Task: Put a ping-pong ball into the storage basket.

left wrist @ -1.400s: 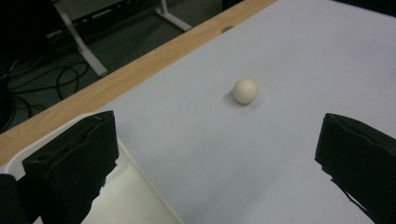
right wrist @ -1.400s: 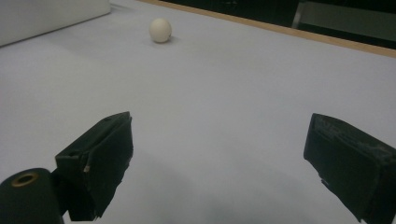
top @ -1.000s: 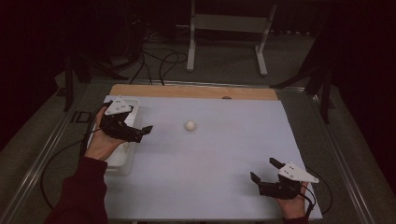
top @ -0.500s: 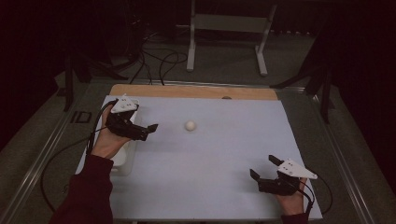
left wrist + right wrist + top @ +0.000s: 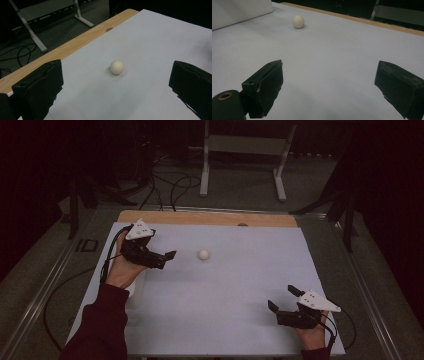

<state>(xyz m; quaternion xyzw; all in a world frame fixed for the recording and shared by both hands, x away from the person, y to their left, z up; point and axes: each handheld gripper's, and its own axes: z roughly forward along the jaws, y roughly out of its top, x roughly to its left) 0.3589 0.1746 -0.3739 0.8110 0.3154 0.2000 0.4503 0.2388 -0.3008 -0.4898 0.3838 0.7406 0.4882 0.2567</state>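
Ball round, no long axis; left tool gaping, aimed at it.

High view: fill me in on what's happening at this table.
A person holds a gripper in each hand over a white sheet. The left gripper, jaws open, points at a small white ball lying untouched just ahead of it. The right gripper, also open, rests near the table's front right corner, well away from the ball.

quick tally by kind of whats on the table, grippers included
white ball: 1
white box at the sheet's left edge: 1
white sheet covering the table: 1
hand-held grippers: 2, the left gripper and the right gripper, both with fingers apart
total: 5
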